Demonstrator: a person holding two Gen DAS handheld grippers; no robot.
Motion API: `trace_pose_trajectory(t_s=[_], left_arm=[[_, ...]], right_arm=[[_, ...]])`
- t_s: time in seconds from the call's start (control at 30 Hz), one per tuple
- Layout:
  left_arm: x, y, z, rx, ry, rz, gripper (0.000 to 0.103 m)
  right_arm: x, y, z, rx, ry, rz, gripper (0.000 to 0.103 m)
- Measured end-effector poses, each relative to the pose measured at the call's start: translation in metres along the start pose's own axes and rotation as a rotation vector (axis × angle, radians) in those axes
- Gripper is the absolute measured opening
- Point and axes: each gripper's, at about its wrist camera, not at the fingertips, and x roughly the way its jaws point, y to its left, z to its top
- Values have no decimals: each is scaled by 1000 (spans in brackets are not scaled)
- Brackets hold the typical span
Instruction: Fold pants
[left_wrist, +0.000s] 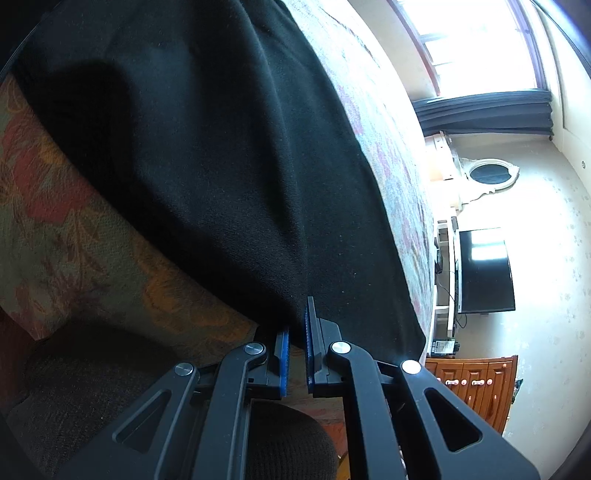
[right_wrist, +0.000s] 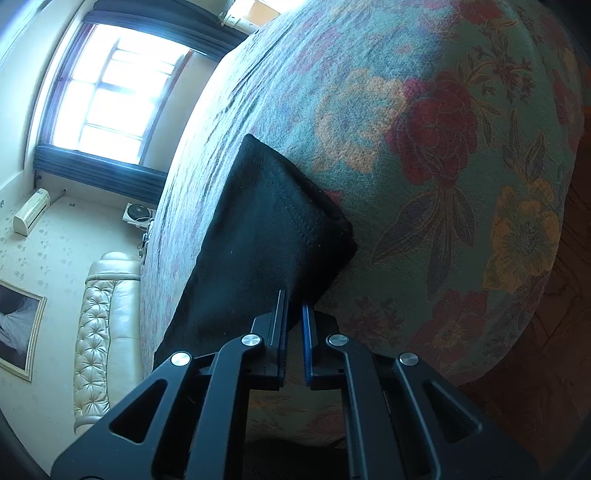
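Black pants (left_wrist: 203, 166) lie spread over a flowered bed cover (left_wrist: 74, 251). My left gripper (left_wrist: 297, 319) is shut on the near edge of the cloth, which drops between its blue pads. In the right wrist view a leg end of the pants (right_wrist: 266, 229), with hem stitching, lies flat on the bed cover (right_wrist: 443, 147). My right gripper (right_wrist: 294, 304) is shut on the near corner of that leg end. Neither gripper shows in the other's view.
Past the bed's far edge are a dark TV (left_wrist: 484, 269) and a wooden dresser (left_wrist: 476, 387). A cream tufted sofa (right_wrist: 107, 332), a wall air conditioner (right_wrist: 31, 212) and a bright window (right_wrist: 107, 92) lie beyond the bed. Wood floor (right_wrist: 554, 332) shows at right.
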Motion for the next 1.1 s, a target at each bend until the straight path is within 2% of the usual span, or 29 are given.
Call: trace_pose_trajectory(t_s=[0.13,0.17,0.23,0.27,0.3,0.37,0.43,0.53,0.6,0.7,0.83,0.93,0.97,1.07,1.1], left_arm=[[0,-1,6,24,23,15,9],[-1,-2,7,26,31,7,12],[-7,1,7,42,49,-5,17],[-12,2,8,42,47,-16,20],[-20,5,7,36,43,-29,22],[-38,14,9,19,11,-37,38],[-57,27,12,-10,-55,-35,43],[-83,50,27,-35,-150,12,43],[-95,70,37,-102,-208,49,43],[-106,93,52,-189,-277,62,43],[-116,100,63,-196,-336,54,44],[-117,108,64,-251,-341,-11,53],[-117,110,62,-263,-345,-20,53],[-118,116,61,-257,-348,-25,53],[-116,113,62,-242,-343,-7,52]], right_arm=[[4,-12,3,49,21,35,9],[2,-13,4,48,20,31,18],[-5,-15,7,50,6,13,27],[-10,-17,9,54,-2,10,27],[-12,-20,10,53,0,8,27],[-20,-22,11,51,-12,-6,27],[-24,-24,11,47,-13,-11,27],[-25,-24,11,46,-6,-18,27],[-22,-21,9,53,-2,-14,27],[-15,-18,3,65,14,-8,28],[-9,-11,-3,53,30,-12,29],[-6,-8,-5,56,38,-19,38],[-6,-8,-6,58,38,-20,38],[-2,-5,-10,53,46,-24,38],[-1,-4,-9,50,48,-26,38]])
